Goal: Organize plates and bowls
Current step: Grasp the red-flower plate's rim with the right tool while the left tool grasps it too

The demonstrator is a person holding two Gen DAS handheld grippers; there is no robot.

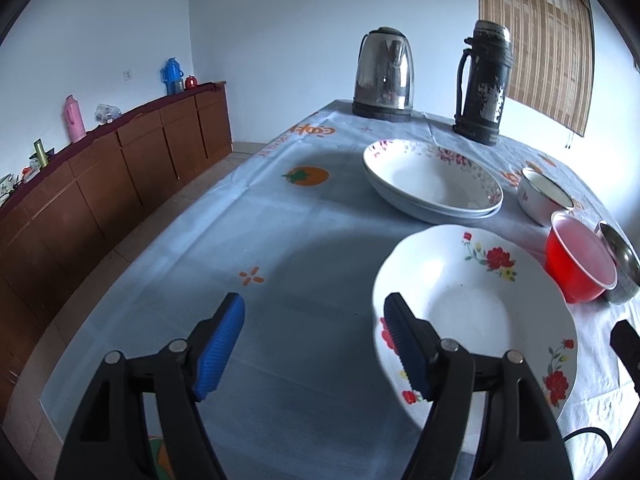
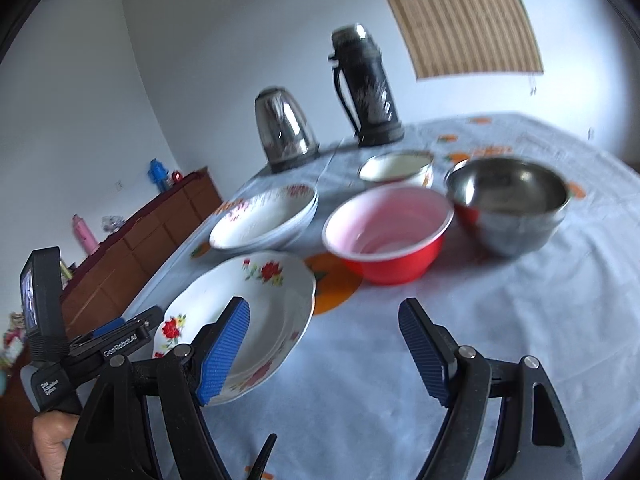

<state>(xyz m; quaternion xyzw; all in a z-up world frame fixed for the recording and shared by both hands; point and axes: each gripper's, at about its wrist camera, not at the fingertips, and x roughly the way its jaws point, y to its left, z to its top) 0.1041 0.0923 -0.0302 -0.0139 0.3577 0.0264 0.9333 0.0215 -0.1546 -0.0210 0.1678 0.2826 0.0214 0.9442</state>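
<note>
A white plate with red flowers (image 1: 480, 312) (image 2: 256, 312) lies near the table's front. Beyond it sits a stack of white plates with purple flowers (image 1: 436, 180) (image 2: 264, 220). A red bowl with pink inside (image 1: 580, 264) (image 2: 388, 232), a steel bowl (image 1: 620, 264) (image 2: 508, 204) and a small white bowl (image 1: 544, 196) (image 2: 400, 168) stand to the right. My left gripper (image 1: 314, 344) is open and empty, just left of the red-flower plate. My right gripper (image 2: 324, 348) is open and empty, just right of that plate, above the cloth.
A steel kettle (image 1: 384, 76) (image 2: 284, 132) and a dark thermos (image 1: 484, 80) (image 2: 368, 84) stand at the table's far end. A brown sideboard (image 1: 112, 176) runs along the left wall. The table's left edge (image 1: 168, 216) drops to the floor.
</note>
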